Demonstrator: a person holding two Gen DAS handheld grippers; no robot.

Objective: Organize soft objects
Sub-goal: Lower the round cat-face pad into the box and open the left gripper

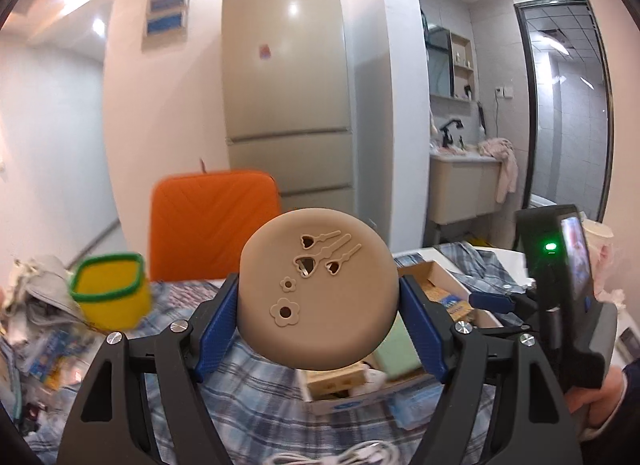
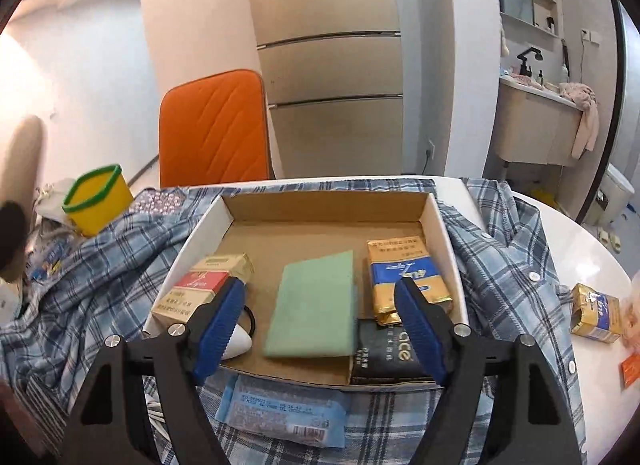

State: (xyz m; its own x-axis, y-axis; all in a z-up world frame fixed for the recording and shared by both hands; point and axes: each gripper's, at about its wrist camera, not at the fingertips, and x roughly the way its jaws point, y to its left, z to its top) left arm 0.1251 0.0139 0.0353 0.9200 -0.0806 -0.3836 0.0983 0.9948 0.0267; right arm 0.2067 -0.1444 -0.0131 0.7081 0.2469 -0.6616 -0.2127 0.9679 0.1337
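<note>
Two grippers are seen, one in each hand. The left gripper (image 1: 318,305) is closed on a round tan pad (image 1: 318,289), with one blue finger pressed on each side of it. The pad is held up in the air, above the checked shirt (image 1: 256,381) and just near of the cardboard box (image 2: 332,221).

The pad looks soft and light, like rubber. Little flower and heart shapes are cut into its face. It can probably be squashed, so a gentle squeeze is enough. It is held by its round edge, across the widest part, which seems a good place. A smooth skin like this could slip if the squeeze is too loose.

The right gripper (image 2: 320,301) is open, and nothing is held in it. Its fingers hang over the near part of the box, one on each side of the green sponge (image 2: 314,315). No pressing on the sponge is seen.

The sponge lies flat in the middle of the box. It looks light and squashy and is best taken by its two long sides. A red and cream pack (image 2: 200,291) is on its left. A gold and blue pack (image 2: 400,265) is on its right. A black pack (image 2: 384,349) lies at the near right corner.

A yellow cup (image 2: 98,199) with a green rim is seen far to the left.
</note>
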